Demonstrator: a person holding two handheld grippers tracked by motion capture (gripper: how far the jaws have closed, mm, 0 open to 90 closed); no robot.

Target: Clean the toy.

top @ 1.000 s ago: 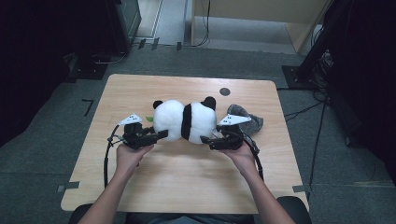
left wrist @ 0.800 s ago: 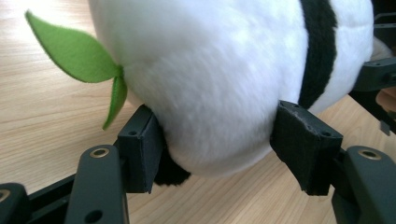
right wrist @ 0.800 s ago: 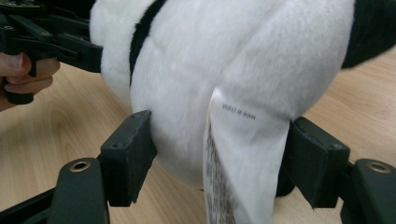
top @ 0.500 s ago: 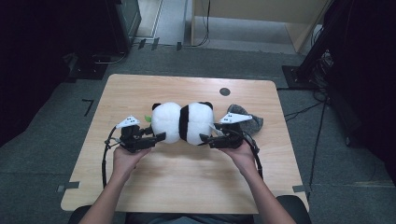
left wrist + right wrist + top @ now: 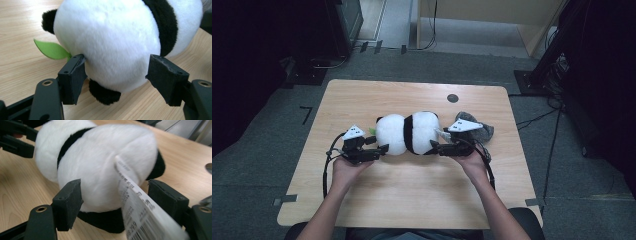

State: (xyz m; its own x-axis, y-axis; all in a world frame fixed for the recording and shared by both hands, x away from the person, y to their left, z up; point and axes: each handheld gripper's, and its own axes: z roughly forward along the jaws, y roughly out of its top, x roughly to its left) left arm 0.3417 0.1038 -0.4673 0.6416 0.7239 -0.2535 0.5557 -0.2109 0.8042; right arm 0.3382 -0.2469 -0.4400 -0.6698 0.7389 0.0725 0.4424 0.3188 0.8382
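At mid-frame we flank the plush panda [image 5: 408,133] — left gripper [image 5: 381,150] and right gripper [image 5: 435,147] both spread, jaws around its ends.

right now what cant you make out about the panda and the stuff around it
- Panda face: turned away in the high view, hidden by its own plush body in both gripper views.
- Tag print: blurred and cut off by the bottom edge in the right gripper view.
- Grey object: partly covered by the right gripper, unidentifiable.
- Green leaf: stem hidden behind a jaw, left gripper view.

Left gripper [image 5: 381,149] and right gripper [image 5: 435,148] (facing inward); jaws spread
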